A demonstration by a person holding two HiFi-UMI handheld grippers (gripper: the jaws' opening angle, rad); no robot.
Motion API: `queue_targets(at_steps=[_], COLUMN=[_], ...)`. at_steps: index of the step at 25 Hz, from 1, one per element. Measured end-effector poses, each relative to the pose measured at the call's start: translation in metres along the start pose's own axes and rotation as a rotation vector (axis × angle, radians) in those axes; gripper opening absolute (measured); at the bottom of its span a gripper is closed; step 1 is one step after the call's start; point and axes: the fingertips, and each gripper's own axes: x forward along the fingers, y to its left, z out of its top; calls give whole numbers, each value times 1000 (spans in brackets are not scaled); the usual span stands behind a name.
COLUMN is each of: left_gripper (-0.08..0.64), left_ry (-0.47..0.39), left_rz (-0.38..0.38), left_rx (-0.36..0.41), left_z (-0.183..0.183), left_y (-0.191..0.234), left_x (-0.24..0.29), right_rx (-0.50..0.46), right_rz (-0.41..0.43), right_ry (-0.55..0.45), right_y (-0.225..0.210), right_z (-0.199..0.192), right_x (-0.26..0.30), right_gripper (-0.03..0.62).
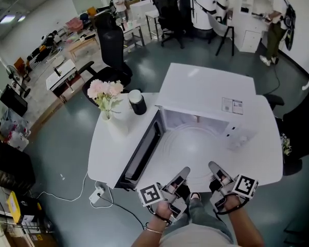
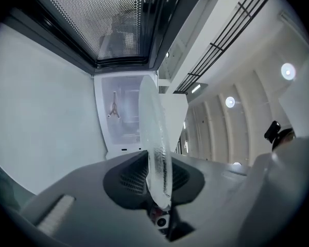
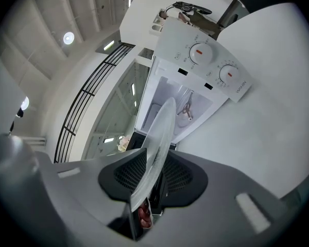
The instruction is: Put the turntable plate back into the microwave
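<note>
Head view: on the white bench (image 1: 100, 153) the microwave (image 1: 206, 89) stands open, mouth toward the near edge. The glass turntable plate (image 1: 195, 145) lies flat before the cavity, straight ahead of both claws. The left gripper (image 1: 180, 176) and right gripper (image 1: 216, 170) each clench its near rim, equally close. Panel print (image 3: 239, 88) and top label (image 1: 232, 105) I can't read.

In the head view the clear turntable plate (image 1: 195, 151) barely showed against the white table (image 1: 107, 153); its near rim was hidden in the left gripper (image 1: 181, 175) and right gripper (image 1: 215, 170). Print on the label (image 1: 232, 105) atop the microwave (image 1: 201, 86), right of centre, was too small to read.
</note>
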Motion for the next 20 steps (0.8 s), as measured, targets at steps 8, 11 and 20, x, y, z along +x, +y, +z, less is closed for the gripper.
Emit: queue_targets(at_steps=[8,11,20], left_gripper=[41,41,41], left_ry=[-7,-5,-44], left_rz=[-4,-7,5], left_rx=[-3,-4,-4], left_z=[4,4,12], left_y=[2,4,9], left_x=[4,7,11], right_rx=[-6,-97,-177], right_rz=[-16,117,55], right_ry=[16,1,-58], right_y=[1,18,7], right_z=[1,9,32], right_x=[5,13,-11], right_gripper=[99,106,115])
